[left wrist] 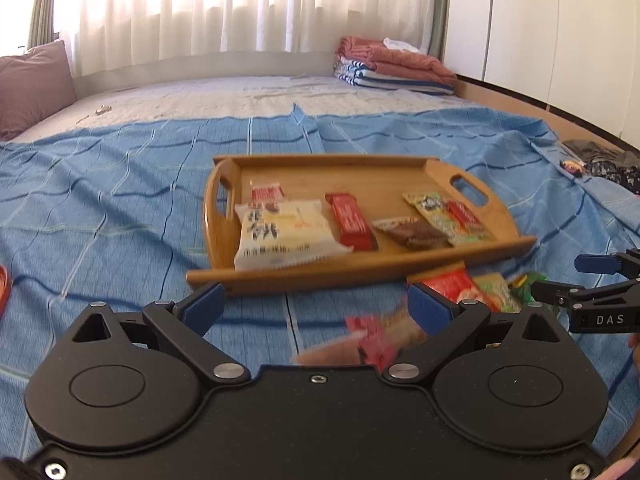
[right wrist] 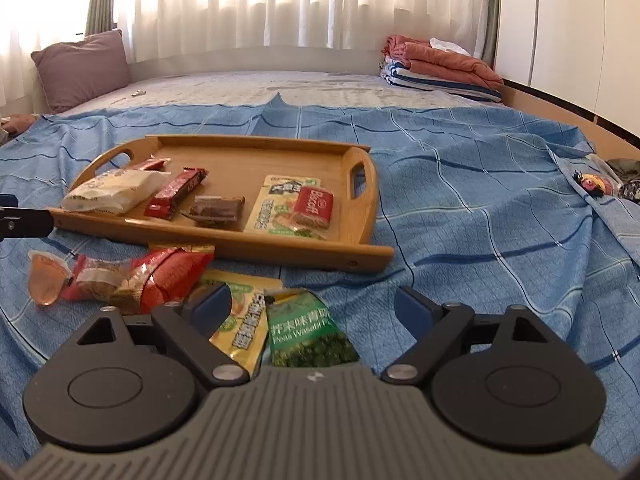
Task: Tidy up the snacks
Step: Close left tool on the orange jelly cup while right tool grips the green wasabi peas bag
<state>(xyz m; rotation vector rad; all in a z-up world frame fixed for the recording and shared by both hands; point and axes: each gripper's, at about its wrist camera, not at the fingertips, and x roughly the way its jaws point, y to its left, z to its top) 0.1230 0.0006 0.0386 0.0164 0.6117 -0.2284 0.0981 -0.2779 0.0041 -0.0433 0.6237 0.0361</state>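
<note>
On a bed spread with a blue checked sheet (left wrist: 120, 184), the left tongs (left wrist: 316, 308) stand spread and empty; a wooden tray (left wrist: 400, 268) lies just ahead of them holding a white cake packet (left wrist: 280, 236), a red bar (left wrist: 352, 222) and other snacks, while a blurred red wrapper (left wrist: 372, 340) lies between the fingers, unpinched. From the right wrist, the right tongs (right wrist: 312, 304) are likewise spread, holding nothing, poised over a green pea packet (right wrist: 308, 332) and a yellow packet (right wrist: 244, 328); a red bag (right wrist: 160, 276) lies ahead to their left, the tray (right wrist: 304, 256) beyond.
</note>
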